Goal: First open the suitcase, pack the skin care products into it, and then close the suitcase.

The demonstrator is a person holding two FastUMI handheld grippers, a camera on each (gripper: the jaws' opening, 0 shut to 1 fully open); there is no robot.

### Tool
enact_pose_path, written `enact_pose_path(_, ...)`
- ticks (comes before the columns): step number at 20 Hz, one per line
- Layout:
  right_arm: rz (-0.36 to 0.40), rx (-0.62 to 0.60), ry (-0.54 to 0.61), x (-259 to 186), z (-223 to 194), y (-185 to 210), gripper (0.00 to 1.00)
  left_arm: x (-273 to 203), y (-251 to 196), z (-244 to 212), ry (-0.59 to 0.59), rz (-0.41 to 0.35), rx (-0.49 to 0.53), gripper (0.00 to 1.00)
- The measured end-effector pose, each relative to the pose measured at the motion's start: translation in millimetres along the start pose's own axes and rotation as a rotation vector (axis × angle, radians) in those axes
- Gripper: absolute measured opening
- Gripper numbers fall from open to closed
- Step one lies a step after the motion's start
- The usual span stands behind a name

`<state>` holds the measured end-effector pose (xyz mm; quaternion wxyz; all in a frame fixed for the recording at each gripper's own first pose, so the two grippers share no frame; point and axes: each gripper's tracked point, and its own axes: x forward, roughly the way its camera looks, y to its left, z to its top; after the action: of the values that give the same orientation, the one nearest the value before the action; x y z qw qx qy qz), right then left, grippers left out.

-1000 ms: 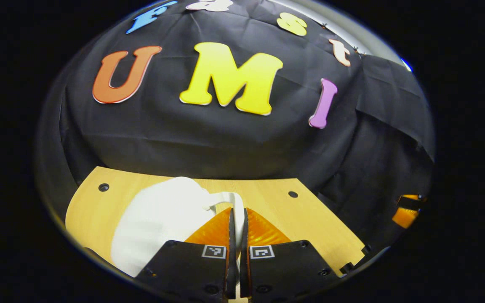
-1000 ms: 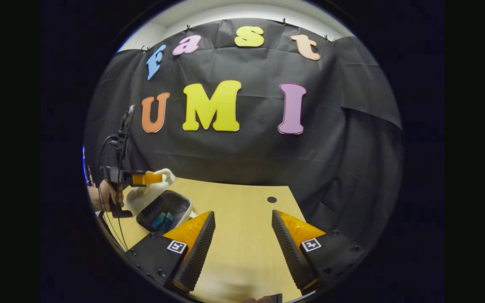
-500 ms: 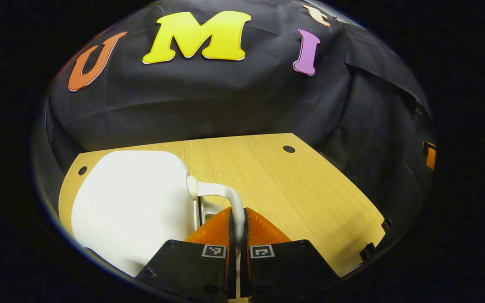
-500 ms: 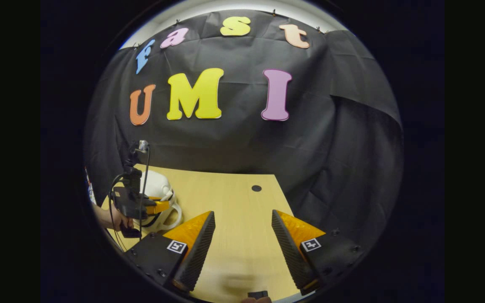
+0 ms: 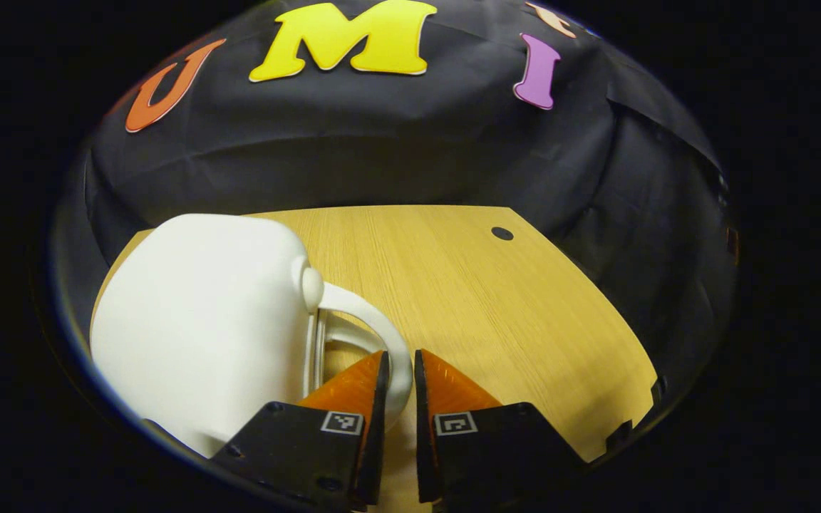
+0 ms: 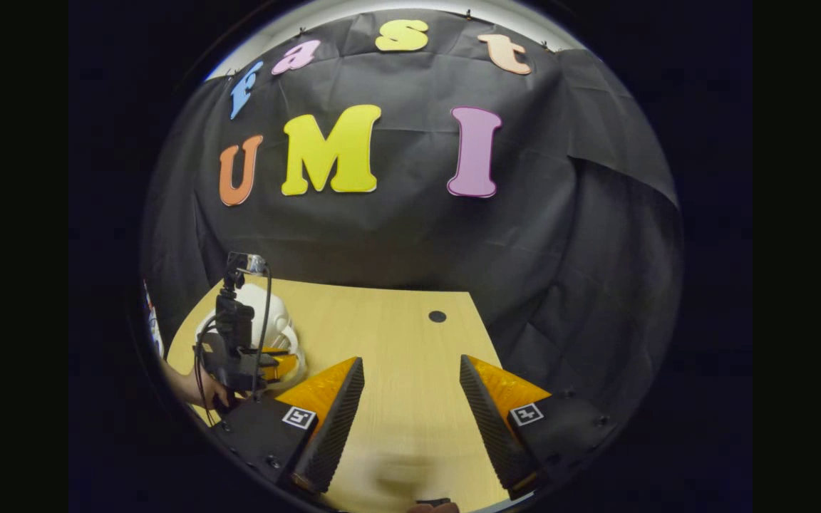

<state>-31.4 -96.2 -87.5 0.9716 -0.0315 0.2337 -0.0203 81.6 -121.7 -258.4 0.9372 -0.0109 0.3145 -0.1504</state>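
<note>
The white suitcase (image 5: 197, 328) lies closed on the wooden surface (image 5: 496, 306), at the left part of the left gripper view. Its shell is smooth and plain, and no brand, label or writing can be read on it. Its white handle (image 5: 371, 324) curves out from the side of the case toward the camera.

The left gripper (image 5: 398, 370) has its two fingers near each other with a narrow gap between them. The lower end of the handle sits just at this gap, beside the left finger, but I cannot tell if both fingers press on it. Each finger carries a small square black-and-white marker; it is a pattern and not readable text.

In the right gripper view, the right gripper (image 6: 412, 377) is wide open above bare wood and holds nothing. The same kind of square marker is on each of its fingers. Farther off at the left of this view, the suitcase (image 6: 268, 324) is partly hidden behind the left gripper (image 6: 279, 365), which a hand (image 6: 204, 390) holds from below. A small dark hole (image 6: 437, 315) is in the surface near the back edge.

The skin care products are inside the closed case or hidden; I cannot tell.
</note>
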Motion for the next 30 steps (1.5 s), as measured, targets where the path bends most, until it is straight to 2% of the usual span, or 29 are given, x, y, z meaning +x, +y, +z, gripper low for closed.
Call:
enact_pose_path(1, 0.006, 0.001, -0.005, 2.5, 2.7, 2.5, 0.8, -7.4, -5.1, 6.4, -0.01, -0.004, -0.009, 0.37)
enact_pose_path(4, 0.027, 0.016, -0.036, 11.1, 17.4, 15.5, 0.78, -34.4, 4.1, 48.6, -0.122, 0.09, 0.051, 0.95)
enact_pose_path(7, 0.069, 0.028, -0.107, 18.7, 47.7, 39.6, 0.8, -81.6, 17.3, 113.8, -0.293, 0.136, 0.04, 0.97)
enact_pose_path(9, 0.097, 0.024, -0.181, 21.0, 76.0, 56.9, 0.8, -119.7, 40.7, 156.7, -0.403, 0.201, 0.02, 0.99)
enact_pose_path(12, 0.064, 0.037, -0.314, 20.9, 123.8, 69.8, 0.77, -171.2, 60.6, 205.8, -0.552, 0.253, -0.012, 0.99)
enact_pose_path(14, 0.047, 0.06, -0.398, 14.1, 153.7, 83.1, 0.8, -198.8, 65.6, 228.9, -0.628, 0.279, -0.008, 0.98)
enact_pose_path(16, 0.027, 0.066, -0.457, 9.8, 176.0, 91.7, 0.77, -222.2, 70.9, 239.3, -0.671, 0.293, -0.005, 0.98)
enact_pose_path(19, 0.016, 0.064, -0.503, 6.4, 191.6, 104.2, 0.8, -244.8, 71.0, 245.2, -0.711, 0.297, 0.004, 0.98)
enact_pose_path(24, 0.032, 0.069, -0.498, 4.7, 189.9, 118.7, 0.8, -256.2, 70.1, 244.2, -0.742, 0.283, -0.003, 0.98)
enact_pose_path(30, 0.034, 0.061, -0.493, 5.8, 189.4, 124.4, 0.8, -256.2, 66.2, 248.1, -0.749, 0.289, 0.047, 0.98)
